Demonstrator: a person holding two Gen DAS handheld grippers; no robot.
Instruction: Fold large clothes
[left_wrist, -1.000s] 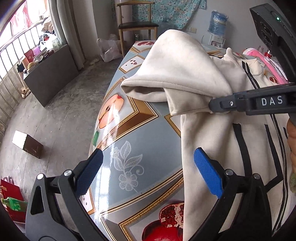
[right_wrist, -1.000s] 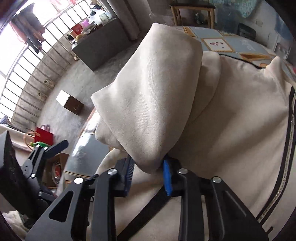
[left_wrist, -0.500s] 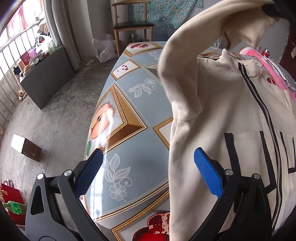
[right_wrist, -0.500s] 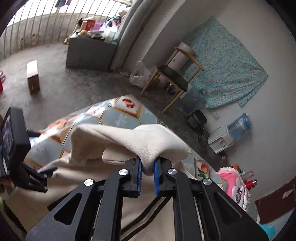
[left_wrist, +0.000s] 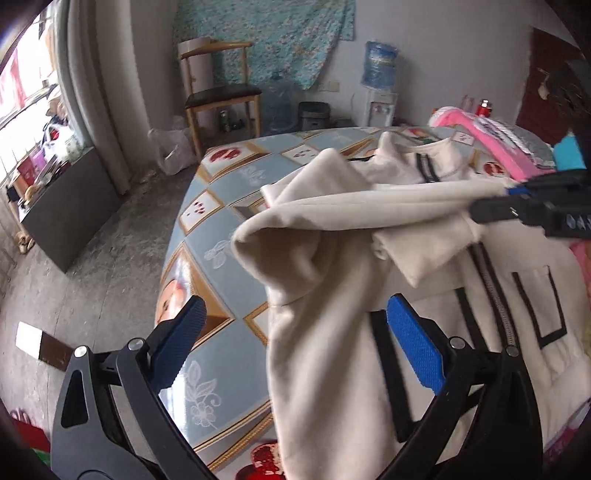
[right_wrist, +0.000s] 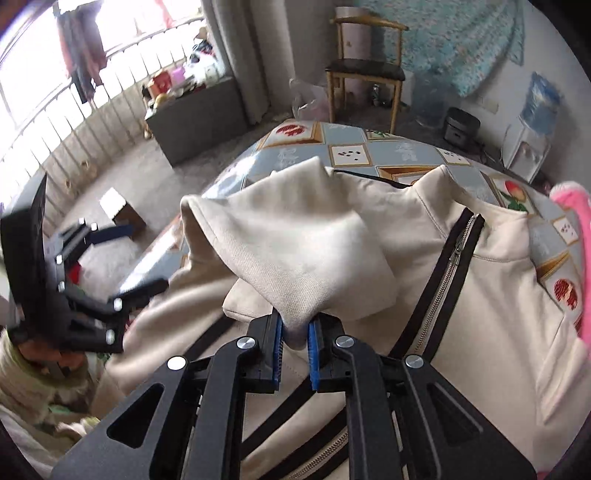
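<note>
**Cream jacket sleeve drawn across the chest**

Cream fleece covers the near part of the table (left_wrist: 221, 229), whose tiled fruit-and-flower cloth shows bare along its left edge. The left gripper (left_wrist: 295, 343) hovers over that edge with its blue pads (left_wrist: 415, 350) wide apart, holding nothing; the jacket (left_wrist: 325, 369) hem lies between and under them. Half a second ago the sleeve (right_wrist: 295, 251) was lifted high above the table; now it is lower and stretched sideways across the zipped front, folded over the jacket's left shoulder. One second ago it hung bunched near the table's left edge.

To the right, the right gripper (right_wrist: 295, 347) has its jaws clamped together on the sleeve cuff, the fabric pinched between the blue pads. In the left wrist view the same gripper (left_wrist: 517, 201) enters from the right edge, blurred; the lettering on its side that read "DAS" a second ago is too smeared to read now. The zipper (right_wrist: 454, 266) runs down the jacket's middle, bordered in black.

A pink item (left_wrist: 491, 147) lies at the table's far right corner, cut off by the frame. A wooden chair (left_wrist: 218, 92) and a water dispenser (left_wrist: 380, 85) stand against the far wall.
</note>
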